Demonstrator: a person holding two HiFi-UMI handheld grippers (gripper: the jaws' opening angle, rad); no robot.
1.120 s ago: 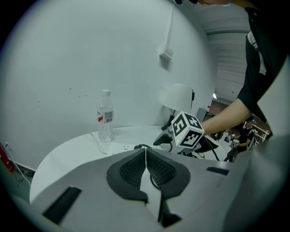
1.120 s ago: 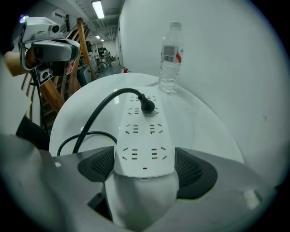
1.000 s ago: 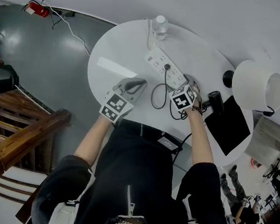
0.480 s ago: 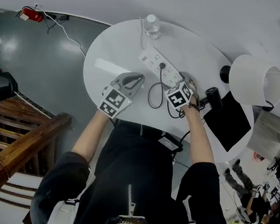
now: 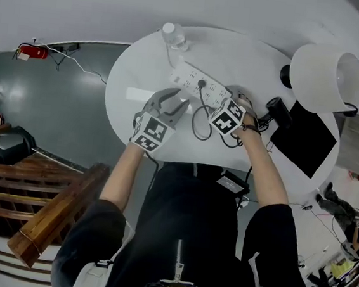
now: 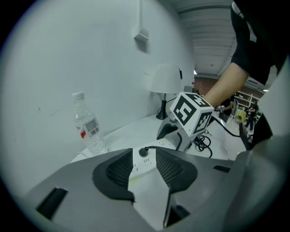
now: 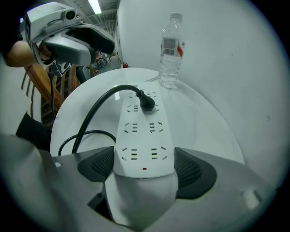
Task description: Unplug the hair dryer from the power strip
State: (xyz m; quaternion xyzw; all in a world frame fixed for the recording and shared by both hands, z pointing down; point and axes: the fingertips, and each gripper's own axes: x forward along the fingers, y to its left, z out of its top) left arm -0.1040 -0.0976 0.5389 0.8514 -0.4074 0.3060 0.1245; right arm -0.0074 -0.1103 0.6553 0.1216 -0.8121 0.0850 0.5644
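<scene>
Power strip (image 7: 144, 136), long smooth white plastic

The power strip (image 7: 141, 136) is white with a tiny red mark at its near end. Its plug (image 7: 147, 103) and cord (image 7: 97, 113) are black. The table (image 5: 142, 72) is white. The bottle (image 7: 171, 50) is clear, with a white and red label. The left gripper (image 6: 144, 155) and right gripper (image 7: 144, 158) are grey with dark ribbed pads and carry black-and-white checked cubes.
</scene>
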